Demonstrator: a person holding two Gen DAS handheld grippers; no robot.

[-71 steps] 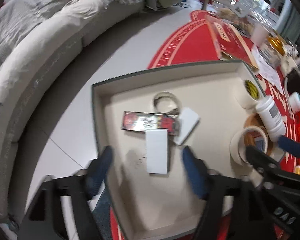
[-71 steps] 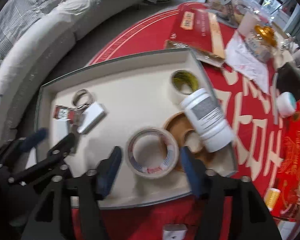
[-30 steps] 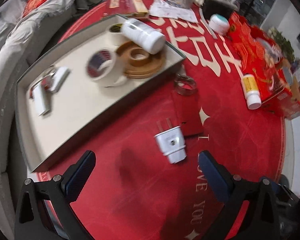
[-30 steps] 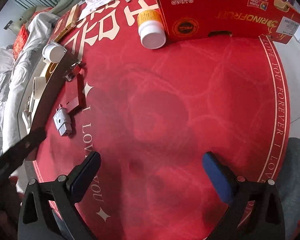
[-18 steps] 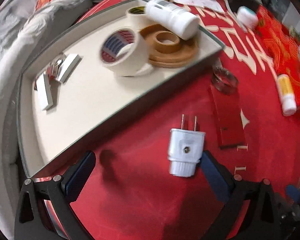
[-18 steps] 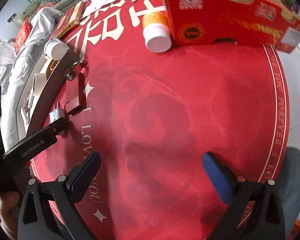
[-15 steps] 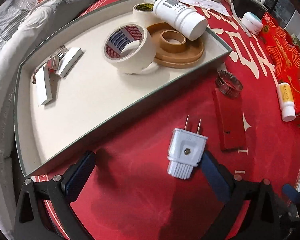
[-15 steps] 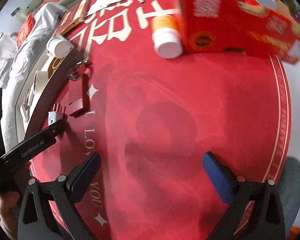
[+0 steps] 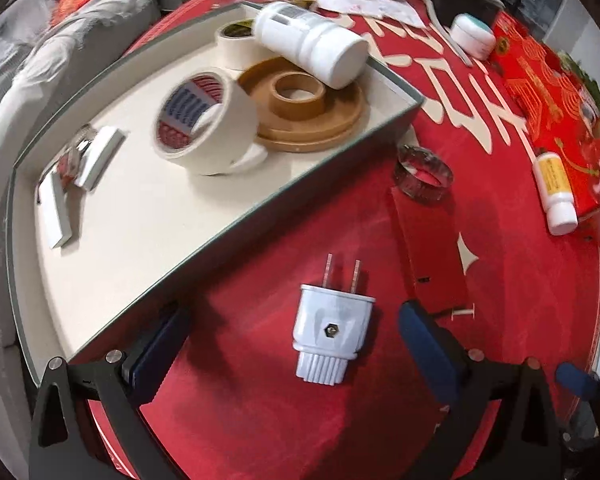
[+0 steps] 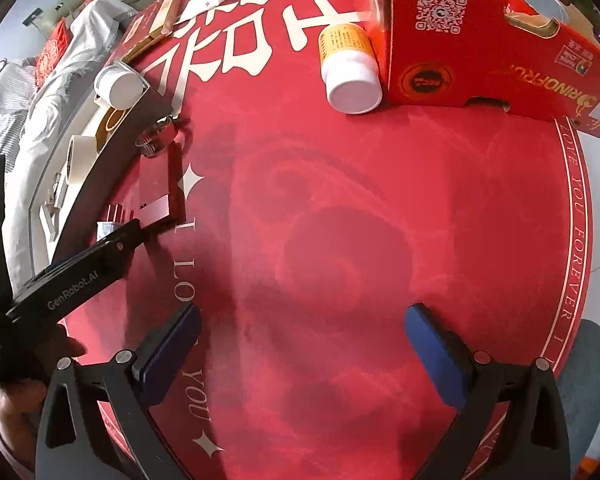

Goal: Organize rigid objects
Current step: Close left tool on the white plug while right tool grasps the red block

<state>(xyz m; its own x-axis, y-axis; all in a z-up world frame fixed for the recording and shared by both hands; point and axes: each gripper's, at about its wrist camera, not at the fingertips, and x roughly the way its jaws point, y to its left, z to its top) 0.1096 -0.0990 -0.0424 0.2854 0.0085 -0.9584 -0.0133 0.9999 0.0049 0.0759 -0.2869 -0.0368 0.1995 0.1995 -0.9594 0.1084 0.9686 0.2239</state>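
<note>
A white two-pin plug lies flat on the red tablecloth, pins pointing away. My left gripper is open, low over the cloth, with the plug between its blue pads and touching neither. Beside its left pad runs the rim of the grey tray, which holds a tape roll, a brown spool, a white bottle and white slabs. My right gripper is open over bare cloth with nothing in it. In the right wrist view the plug is mostly hidden behind one black finger of the left gripper.
A flat red box and a small metal ring lie just beyond the plug. A yellow-labelled bottle lies against a red carton at the far right. A person's hand holds the left gripper.
The left gripper has come down and forward, so the plug now lies between its pads instead of ahead of them. The right gripper has barely shifted.
</note>
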